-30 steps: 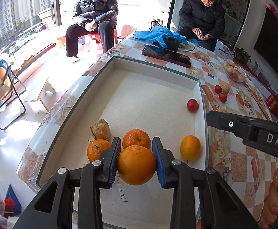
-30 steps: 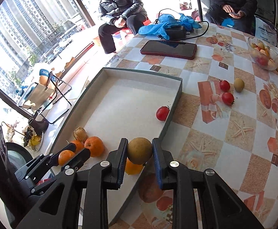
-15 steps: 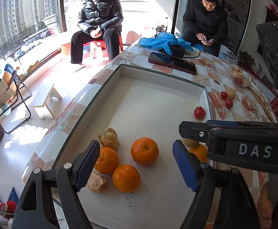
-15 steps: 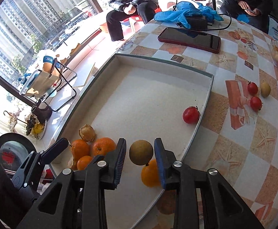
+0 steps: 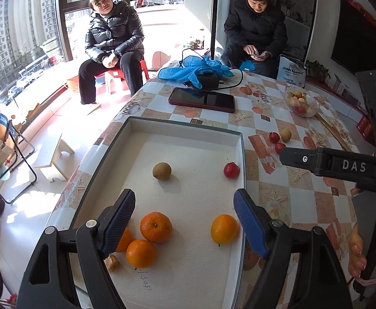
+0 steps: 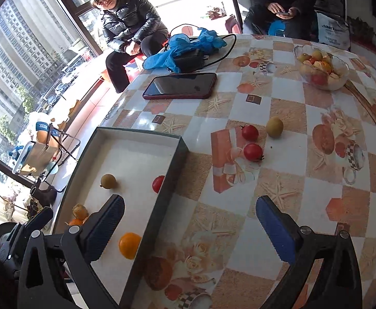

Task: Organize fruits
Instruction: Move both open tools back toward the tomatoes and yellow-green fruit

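Fruit sorting sits between picks, I judge: my left hand-held gripper point(image 5: 185, 213) hangs released over the oranges point(image 5: 156, 227) near the tray's point(image 5: 185, 128) near edge, while my right hand-held gripper point(image 6: 188, 221), jaws opening and empty, next needs the tomatoes point(image 6: 252, 151) mid-table point(image 6: 303, 175).

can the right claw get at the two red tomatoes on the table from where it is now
Probably yes. The right claw is empty with its jaws opening, and the two red tomatoes lie ahead on bare tablecloth, outside the tray. Only the small yellow-green fruit sits close beside them.
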